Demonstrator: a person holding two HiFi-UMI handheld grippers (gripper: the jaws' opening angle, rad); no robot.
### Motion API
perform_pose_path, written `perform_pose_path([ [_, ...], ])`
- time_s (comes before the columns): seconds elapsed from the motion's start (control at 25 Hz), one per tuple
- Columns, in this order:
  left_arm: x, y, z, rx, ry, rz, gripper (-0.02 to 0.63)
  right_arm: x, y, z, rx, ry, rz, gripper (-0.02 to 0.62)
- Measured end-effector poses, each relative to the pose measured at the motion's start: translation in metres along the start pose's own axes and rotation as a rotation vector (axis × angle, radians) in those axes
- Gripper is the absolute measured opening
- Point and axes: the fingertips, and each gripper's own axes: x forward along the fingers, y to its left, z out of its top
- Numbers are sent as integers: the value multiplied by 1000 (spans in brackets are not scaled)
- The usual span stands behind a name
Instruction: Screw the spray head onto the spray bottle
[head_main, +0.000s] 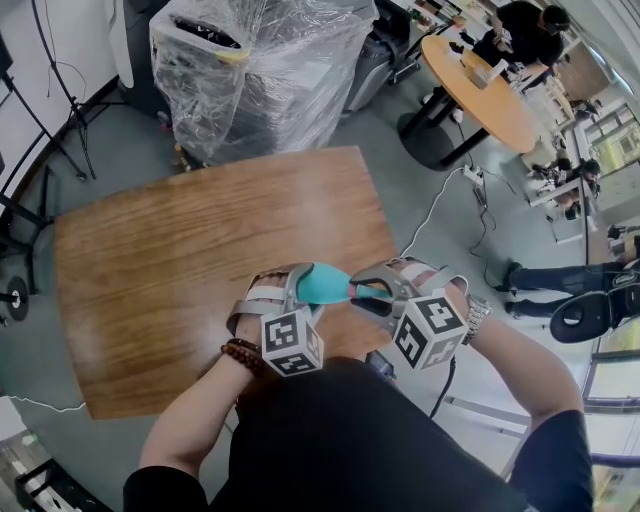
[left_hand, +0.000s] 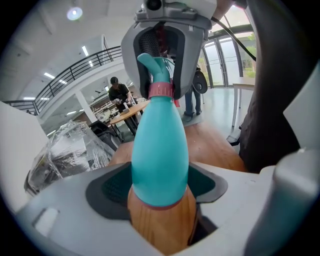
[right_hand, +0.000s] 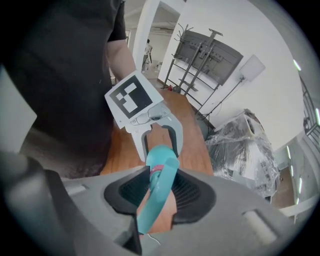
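A teal spray bottle (head_main: 322, 284) lies level in the air above the front edge of the wooden table (head_main: 200, 260), held between both grippers. My left gripper (head_main: 303, 287) is shut on the bottle's wide body (left_hand: 159, 150). A pink collar (left_hand: 161, 90) rings the neck. The teal spray head (left_hand: 152, 65) sits on the neck, inside the right gripper's jaws. My right gripper (head_main: 368, 292) is shut on the spray head (right_hand: 159, 190), whose trigger hangs down between the dark pads (right_hand: 192, 192). In the right gripper view the left gripper (right_hand: 159, 145) faces me from just beyond the collar (right_hand: 155, 170).
A large plastic-wrapped stack (head_main: 260, 70) stands behind the table. A round orange table (head_main: 480, 90) with a seated person is at the far right. Cables (head_main: 440, 200) trail across the grey floor. Someone's legs and a wheel (head_main: 585, 300) are at the right.
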Motion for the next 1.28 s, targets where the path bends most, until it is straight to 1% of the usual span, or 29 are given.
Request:
perform_pose_path([
  [0.08,-2,4,2,16,-17,20,367,-2,-2,2,-14,-8,3,121],
  [0.16,-3,7,2,27,-24,41,367,-3,-4,4,22,-12,11,123],
  [0.24,-4,10,2,23,-25,68,365,-3,-8,3,116,-27,13,123],
  [0.32,-5,13,2,10,-21,93,364,-2,-14,0,275,-48,9,123],
  [0.36,-5,15,1,6,-14,105,362,-1,-18,-1,386,-57,7,123],
  [0.4,-4,17,0,6,-5,115,362,0,-22,-4,528,-66,9,123],
  [0.44,-4,18,-1,8,4,125,360,2,-26,-8,706,-77,17,123],
  [0.48,-3,18,-3,12,13,131,360,5,-28,-13,910,-93,36,123],
  [0.56,1,16,-7,17,31,134,360,12,-28,-23,1309,-135,101,123],
  [0.6,3,14,-9,14,40,130,360,15,-28,-27,1461,-154,135,123],
  [0.64,6,11,-11,8,48,122,360,17,-27,-30,1557,-167,158,124],
  [0.68,8,8,-12,0,53,110,360,19,-26,-31,1597,-171,166,124],
  [0.76,11,2,-13,-26,50,82,362,20,-25,-32,1576,-167,152,125],
  [0.88,13,-5,-11,-82,25,37,362,17,-27,-30,1501,-177,134,206],
  [0.96,13,-9,-11,-114,9,14,362,8,-33,-27,1438,-205,115,246],
  [1.0,13,-10,-12,-127,1,5,362,1,-38,-25,1402,-225,103,256],
  [1.08,12,-10,-13,-153,-13,-4,364,-16,-46,-19,1322,-269,86,256],
  [1.12,11,-8,-14,-163,-19,-4,364,-24,-49,-16,1264,-286,76,256],
  [1.16,10,-7,-15,-170,-26,-3,364,-31,-51,-13,1183,-297,62,256],
  [1.2,9,-5,-15,-174,-32,-2,364,-38,-52,-11,1077,-295,45,256],
  [1.24,8,-4,-14,-174,-39,-1,364,-43,-50,-10,943,-275,25,256],
  [1.28,6,-3,-14,-171,-48,-1,364,-46,-45,-9,785,-232,2,256],
])
